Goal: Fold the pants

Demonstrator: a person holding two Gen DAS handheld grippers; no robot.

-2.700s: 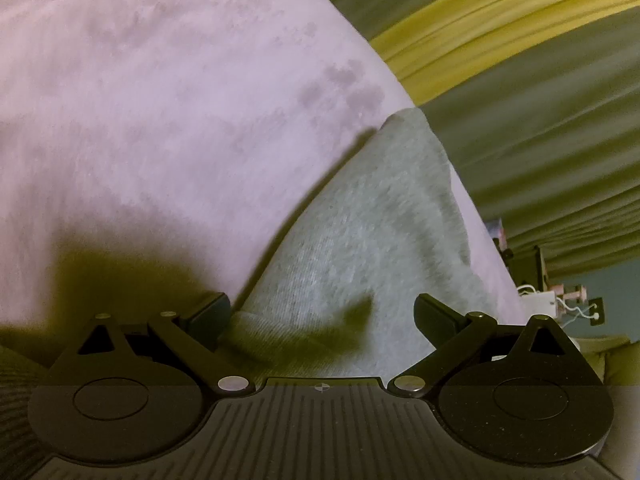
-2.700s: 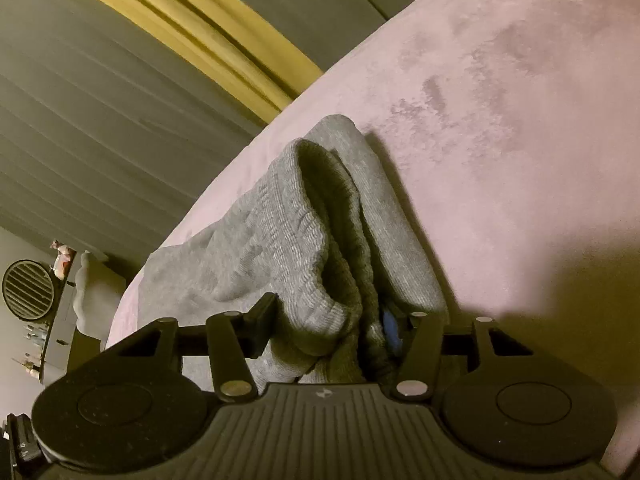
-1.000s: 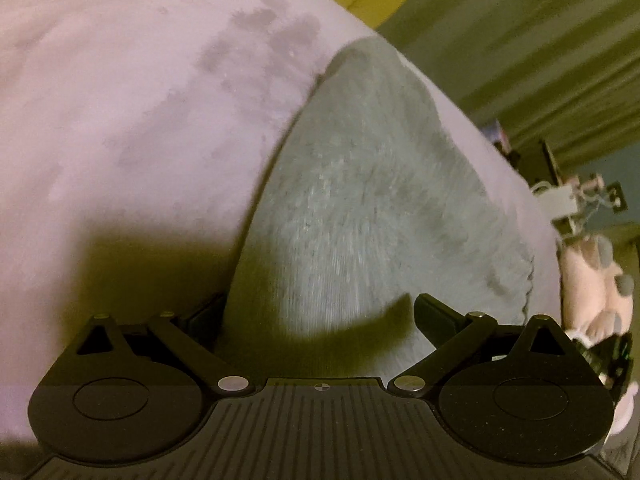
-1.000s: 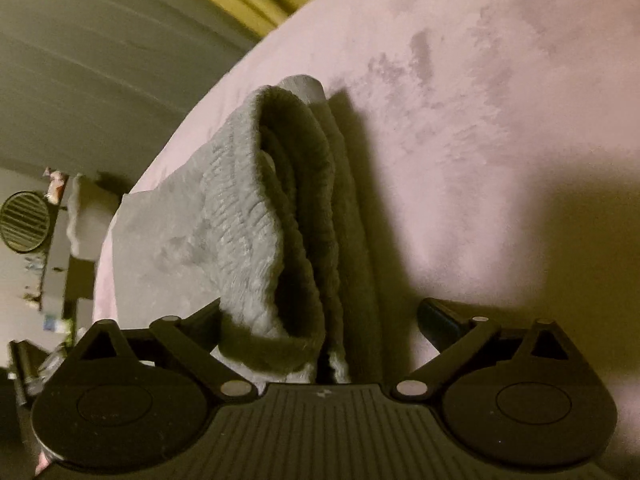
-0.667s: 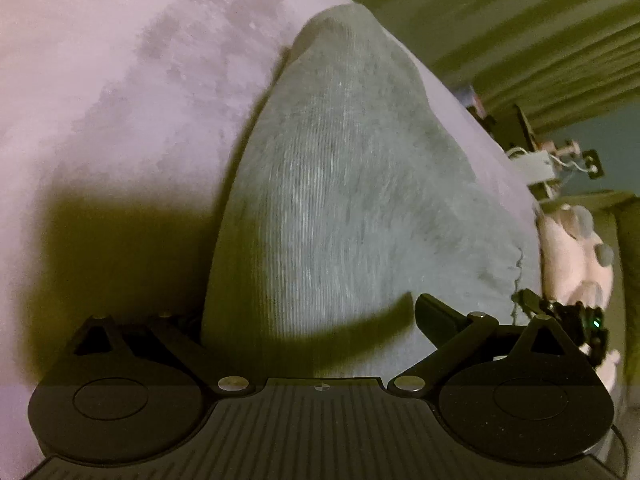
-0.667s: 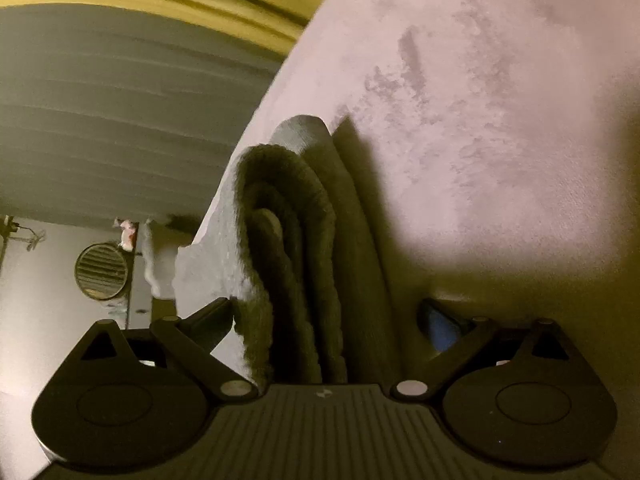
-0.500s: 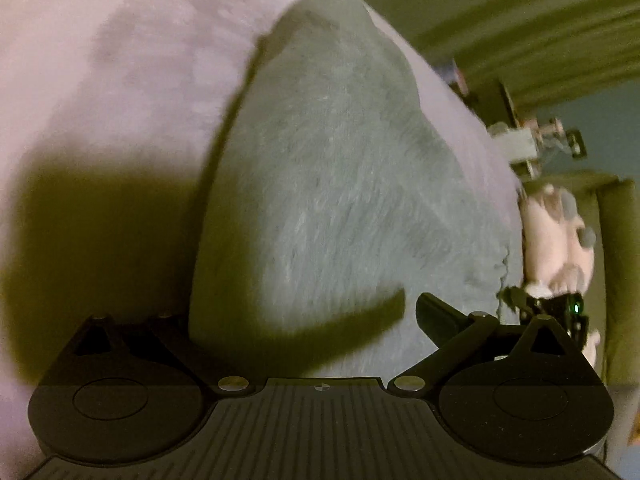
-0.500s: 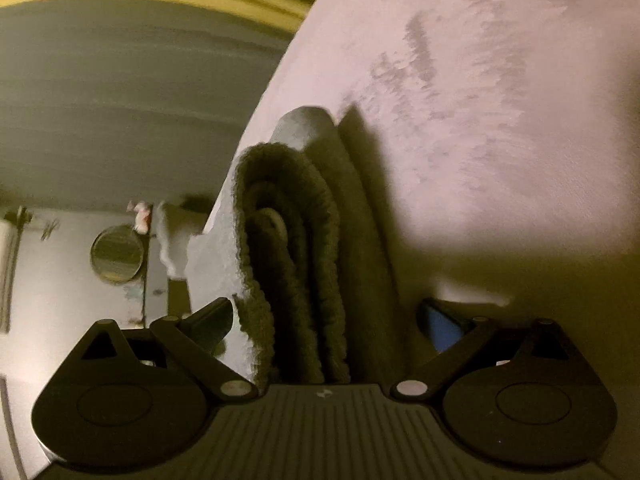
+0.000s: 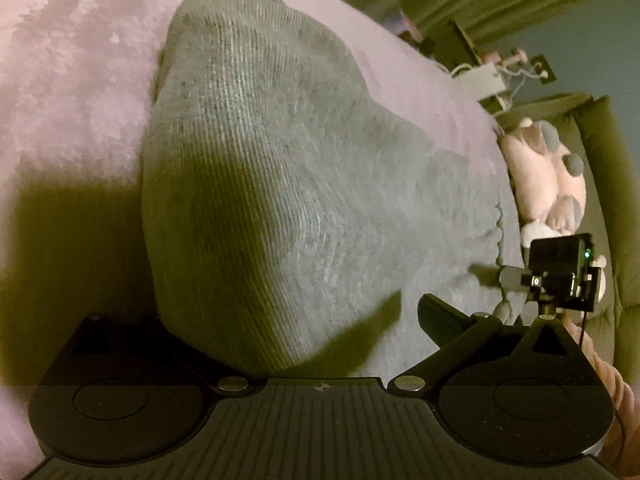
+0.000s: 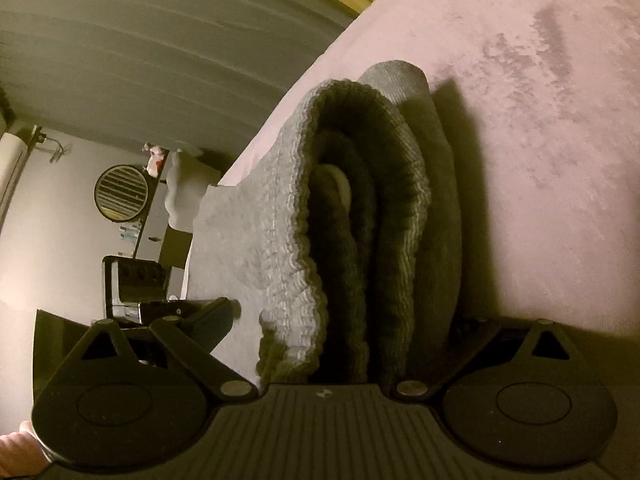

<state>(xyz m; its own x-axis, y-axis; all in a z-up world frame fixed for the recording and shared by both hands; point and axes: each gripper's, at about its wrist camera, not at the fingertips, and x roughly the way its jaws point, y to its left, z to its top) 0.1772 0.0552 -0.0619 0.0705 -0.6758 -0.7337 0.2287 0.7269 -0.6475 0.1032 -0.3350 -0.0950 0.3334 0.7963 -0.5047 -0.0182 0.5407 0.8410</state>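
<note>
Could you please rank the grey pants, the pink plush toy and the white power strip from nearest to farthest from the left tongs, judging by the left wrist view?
1. Grey pants: lying between the fingers of the left tongs, straight ahead.
2. Pink plush toy: off to the right, past the edge of the pink blanket.
3. White power strip: upper right, beyond the toy.

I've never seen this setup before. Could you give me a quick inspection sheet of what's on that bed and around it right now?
Surface: pink plush blanket, bare beside the garment.
Job's things: grey knit pants, folded in layers, ribbed waistband showing.
Clutter: pink stuffed toy at the edge.
Grippers: left tool and right tool open, straddling the pants.
Cables: white wires by the wall.
Surroundings: pleated curtains, round fan.
</note>
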